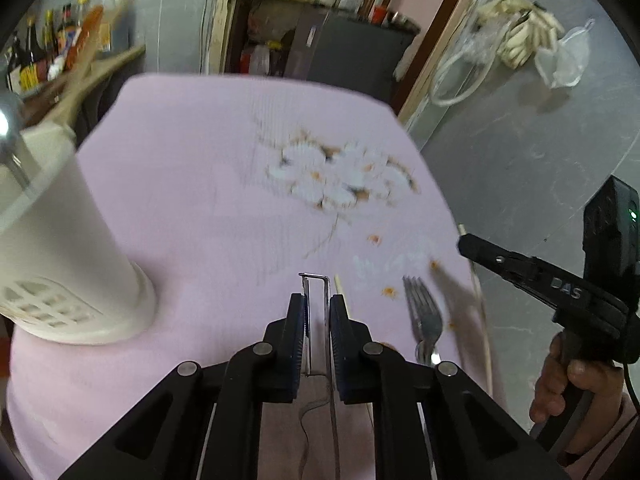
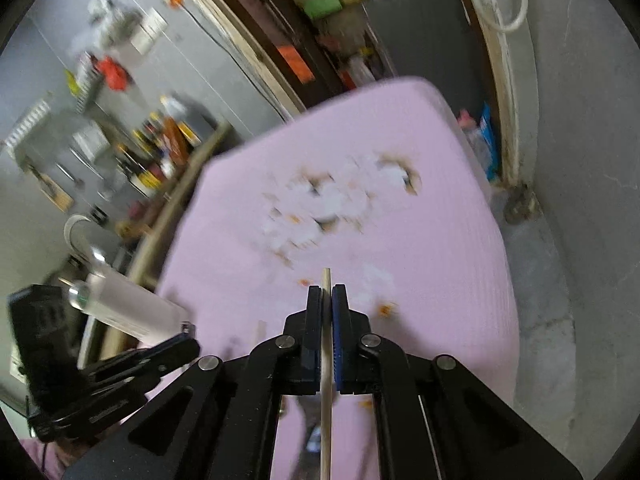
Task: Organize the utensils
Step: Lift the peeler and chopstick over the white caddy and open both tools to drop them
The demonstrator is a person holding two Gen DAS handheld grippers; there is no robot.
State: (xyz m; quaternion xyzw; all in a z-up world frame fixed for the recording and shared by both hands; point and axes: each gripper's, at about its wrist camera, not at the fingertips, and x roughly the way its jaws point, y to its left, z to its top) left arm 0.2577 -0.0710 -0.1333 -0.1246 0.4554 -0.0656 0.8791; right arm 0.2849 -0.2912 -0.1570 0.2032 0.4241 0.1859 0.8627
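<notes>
The left gripper (image 1: 317, 312), clamping a metal utensil (image 1: 316, 320), stood right of the holder (image 1: 60, 248), nearer than the right gripper (image 2: 327, 312), which pinched a chopstick (image 2: 326, 360).

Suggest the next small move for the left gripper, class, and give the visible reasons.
Probably carry it left to the white utensil holder. The left gripper already clamps a thin metal utensil, and the holder stands upright nearby on the pink cloth, already holding one metal utensil. The fork can wait.

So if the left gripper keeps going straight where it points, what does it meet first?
Probably the pink tablecloth ahead of the left gripper; the white holder sits off to its left. Depth is unclear.
</notes>
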